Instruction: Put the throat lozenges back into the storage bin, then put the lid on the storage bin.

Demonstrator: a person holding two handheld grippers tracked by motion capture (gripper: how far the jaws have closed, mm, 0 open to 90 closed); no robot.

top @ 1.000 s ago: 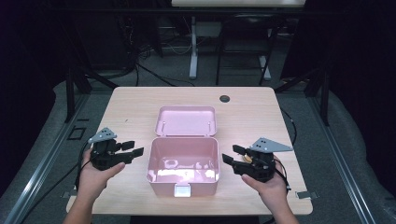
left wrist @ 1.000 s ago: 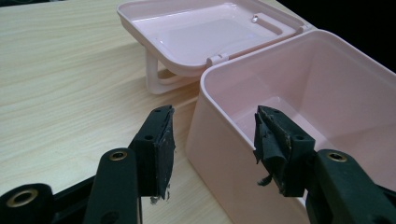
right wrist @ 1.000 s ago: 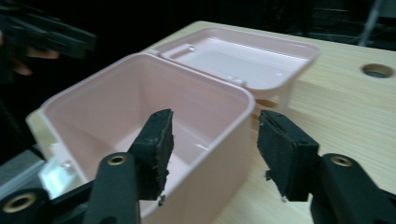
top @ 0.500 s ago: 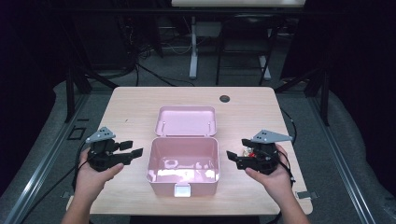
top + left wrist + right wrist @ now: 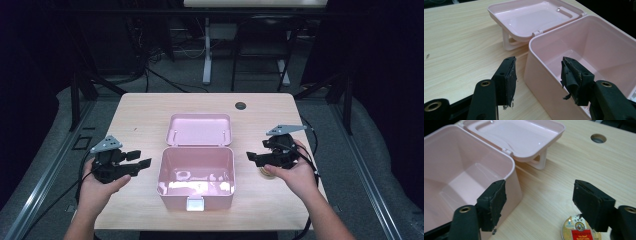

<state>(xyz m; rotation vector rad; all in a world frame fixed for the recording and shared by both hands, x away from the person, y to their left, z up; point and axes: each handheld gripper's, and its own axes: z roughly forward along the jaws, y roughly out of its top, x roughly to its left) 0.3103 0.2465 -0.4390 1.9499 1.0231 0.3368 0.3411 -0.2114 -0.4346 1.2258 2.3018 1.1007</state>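
Note:
An open pink plastic box [image 5: 172, 197] stands mid-table, its lid [image 5: 200, 129] folded back flat behind it. Left of the box my left gripper [image 5: 142, 159] is open; in the left gripper view [image 5: 539, 62] the box's near wall [image 5: 541, 77] lies ahead of the bare pads. My right gripper [image 5: 251, 157] hovers right of the box and is open [image 5: 539, 185]. Its jaws have just been opening wide and then easing in slightly, with nothing between them. A small round gold tin [image 5: 265, 173] with a red label lies on the table under that hand, below one jaw [image 5: 574, 230].
The light wooden table [image 5: 145, 115] has a round cable hole [image 5: 240, 105] at its far right [image 5: 598, 138]. The box's inside [image 5: 461, 185] looks bare apart from glare. Dark floor, cables and stands surround the table.
My right hand has drawn away from the box to the right and slightly up, its jaws now wider apart. The tin lies on the table beneath it. The left hand has stayed put.

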